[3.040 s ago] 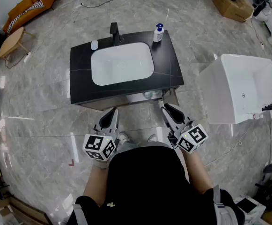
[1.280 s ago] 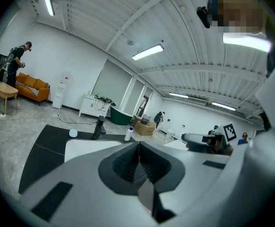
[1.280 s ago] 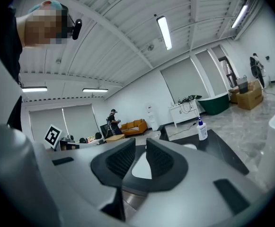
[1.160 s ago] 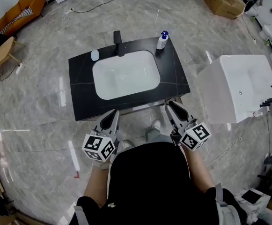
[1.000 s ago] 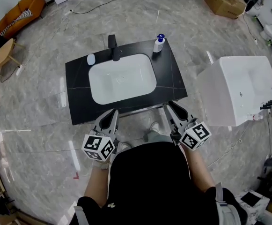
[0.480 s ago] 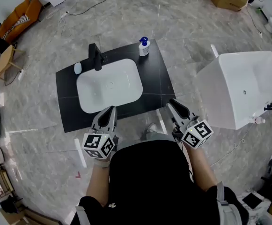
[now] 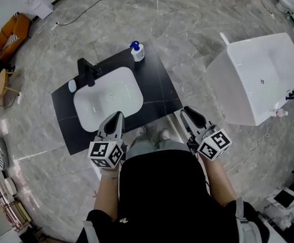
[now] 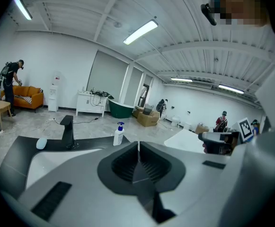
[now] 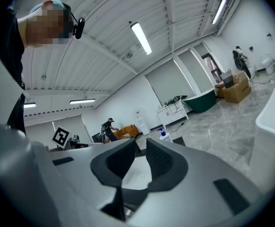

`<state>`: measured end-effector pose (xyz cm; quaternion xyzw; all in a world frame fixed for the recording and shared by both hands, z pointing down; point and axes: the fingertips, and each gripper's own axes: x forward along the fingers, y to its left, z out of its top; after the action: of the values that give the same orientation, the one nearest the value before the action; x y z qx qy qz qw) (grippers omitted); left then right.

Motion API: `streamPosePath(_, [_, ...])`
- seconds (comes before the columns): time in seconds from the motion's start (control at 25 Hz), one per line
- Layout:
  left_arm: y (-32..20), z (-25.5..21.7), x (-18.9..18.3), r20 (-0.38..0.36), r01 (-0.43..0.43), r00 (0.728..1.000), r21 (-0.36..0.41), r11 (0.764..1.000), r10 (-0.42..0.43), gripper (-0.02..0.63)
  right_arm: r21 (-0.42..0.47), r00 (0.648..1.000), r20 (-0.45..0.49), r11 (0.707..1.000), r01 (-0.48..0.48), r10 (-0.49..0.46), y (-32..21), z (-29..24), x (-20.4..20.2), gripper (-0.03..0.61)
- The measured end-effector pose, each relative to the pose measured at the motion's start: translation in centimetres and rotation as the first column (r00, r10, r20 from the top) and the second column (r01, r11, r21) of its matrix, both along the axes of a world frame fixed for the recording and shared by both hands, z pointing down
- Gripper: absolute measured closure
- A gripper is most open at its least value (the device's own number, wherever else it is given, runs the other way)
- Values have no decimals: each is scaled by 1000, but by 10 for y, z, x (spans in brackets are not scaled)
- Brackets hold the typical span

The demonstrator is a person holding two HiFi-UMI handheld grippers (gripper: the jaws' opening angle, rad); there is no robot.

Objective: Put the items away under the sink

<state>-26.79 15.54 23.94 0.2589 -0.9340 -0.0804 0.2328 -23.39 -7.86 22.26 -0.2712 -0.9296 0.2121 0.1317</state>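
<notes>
A black vanity counter (image 7: pixel 157 85) holds a white basin (image 7: pixel 109 97), a black faucet (image 7: pixel 87 71), a white soap bottle with a blue pump (image 7: pixel 137 51) and a small white oval object (image 7: pixel 72 85). My left gripper (image 7: pixel 117 114) is shut and empty, with its tip over the counter's front edge. In the left gripper view, the left gripper (image 8: pixel 138 143) points at the bottle (image 8: pixel 119 134) and faucet (image 8: pixel 68 131). My right gripper (image 7: pixel 183 110) hangs by the counter's front right corner. In its own view the right gripper (image 9: pixel 140 143) stands open with nothing between its pads. The cabinet under the sink is hidden.
A white bathtub (image 7: pixel 253 80) stands close on the right. An orange sofa (image 7: pixel 7 32) and a small wooden table (image 7: pixel 0 87) sit far left. Cables run over the marble floor. Other people stand in the background (image 8: pixel 9 86). My feet are against the vanity front.
The vanity has slid left and turned in the head view. Both grippers now reach the counter's front edge, the left over it. Their jaws look unchanged.
</notes>
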Motion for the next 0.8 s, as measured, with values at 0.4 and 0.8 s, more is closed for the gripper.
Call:
streamPosePath(0.4, [-15, 26, -61, -27, -131, 991, -10, 991, 131, 588, 39, 976, -41, 976, -212, 214, -29, 5, 11, 511])
streamPosePath(0.8, [-23, 69, -135, -58, -238, 969, 17, 971, 239, 586, 95, 919, -84, 921, -377, 385, -13, 1, 18, 511])
